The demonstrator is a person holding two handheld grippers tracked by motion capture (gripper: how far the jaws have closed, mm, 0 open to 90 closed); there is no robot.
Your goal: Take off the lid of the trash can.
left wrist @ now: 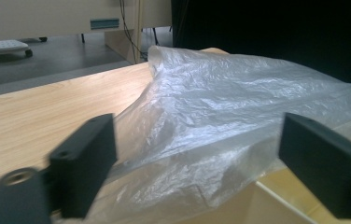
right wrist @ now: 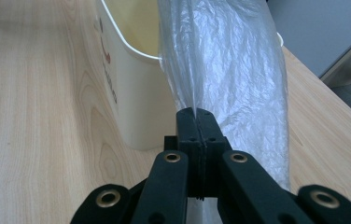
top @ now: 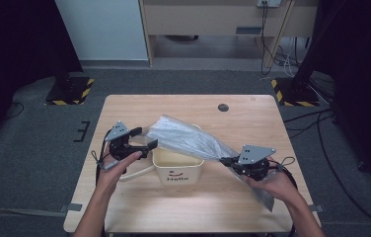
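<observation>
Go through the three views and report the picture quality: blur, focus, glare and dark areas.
High view: evenly lit table, dark corners beyond it, everything fairly sharp. Left gripper view: the left gripper shows soft, blurred jaws close to the lens, with the plastic bag sharper and a black background. Right gripper view: the right gripper is crisp, the bin is clear, with slight sheen on the bag.

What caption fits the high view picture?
Right gripper pinches a clear plastic bag stretched over a cream bin.

Both forearms bare of sleeves; left gripper (top: 143, 138) and right gripper (top: 223, 160) black, each topped by a grey three-cornered plate, brass-ringed screw holes, thin dark cable trailing.
</observation>
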